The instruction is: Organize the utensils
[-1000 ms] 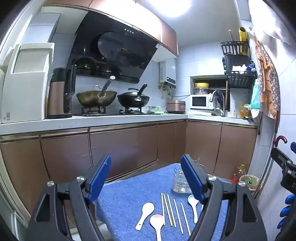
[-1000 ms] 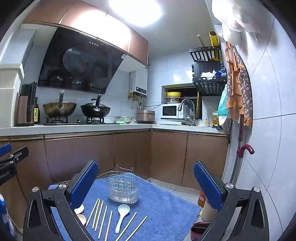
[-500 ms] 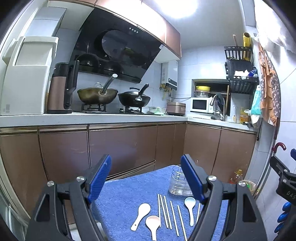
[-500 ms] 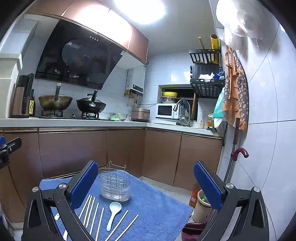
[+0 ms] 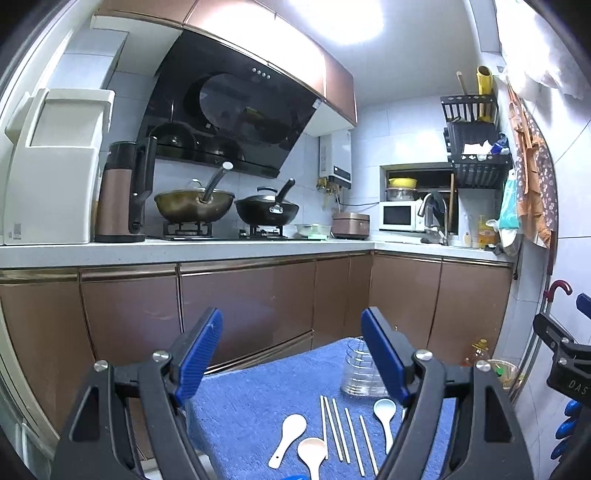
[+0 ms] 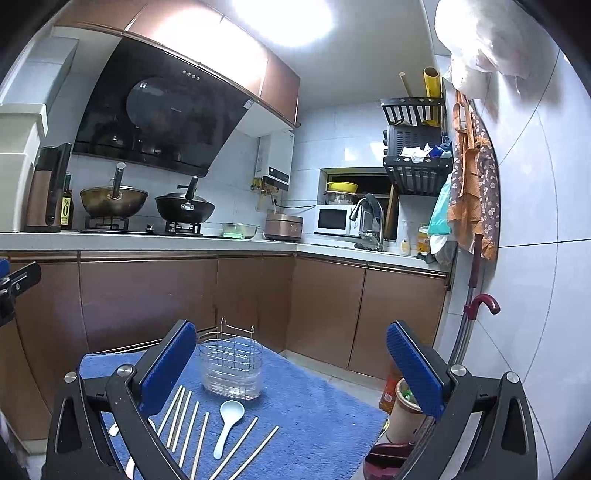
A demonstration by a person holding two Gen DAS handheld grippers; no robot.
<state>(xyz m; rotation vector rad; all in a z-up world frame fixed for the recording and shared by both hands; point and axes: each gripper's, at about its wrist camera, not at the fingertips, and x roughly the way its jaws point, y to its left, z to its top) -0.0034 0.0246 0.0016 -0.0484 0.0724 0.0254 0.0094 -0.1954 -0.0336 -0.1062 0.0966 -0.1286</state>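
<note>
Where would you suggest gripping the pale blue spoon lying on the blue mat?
Probably mid-handle, coming straight down from above. The pale blue spoon lies flat on the blue mat, its bowl toward the clear holder and chopsticks close on both sides, so the narrow handle suits jaws set across it.

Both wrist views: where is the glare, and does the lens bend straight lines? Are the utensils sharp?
Left wrist view: the ceiling light is blown out to white; the countertop edge bows from fisheye distortion; the chopsticks look sharp. Right wrist view: the same light glares; the wall tile lines curve; the pale blue spoon and the wire utensil holder are in focus.
</note>
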